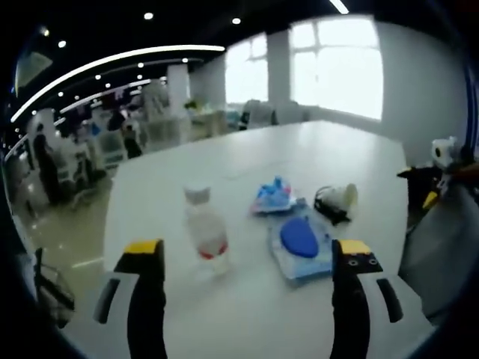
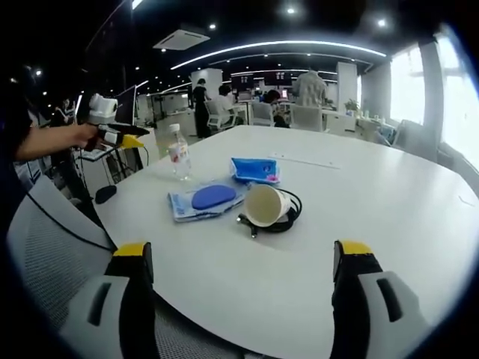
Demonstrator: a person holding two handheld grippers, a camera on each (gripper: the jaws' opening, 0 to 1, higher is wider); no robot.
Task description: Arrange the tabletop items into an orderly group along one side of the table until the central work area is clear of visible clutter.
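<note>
Clutter sits grouped near one edge of the white bench (image 2: 389, 217): a clear plastic bottle (image 1: 206, 230) with a white cap and a red band on its label, a flat pale-blue pouch (image 1: 301, 241) with a dark blue oval on it, a crumpled blue packet (image 1: 272, 196), and a paper cup (image 2: 263, 203) lying on its side on a coiled black cable (image 2: 288, 217). Any writing on the labels is too blurred to read. The left hand-held gripper (image 1: 247, 254) is released, jaws wide apart, hovering before the bottle and pouch. The right hand-held gripper (image 2: 243, 258) is likewise released, apart from the cup. A grey chair (image 2: 45, 247) stands beside the bench.
</note>
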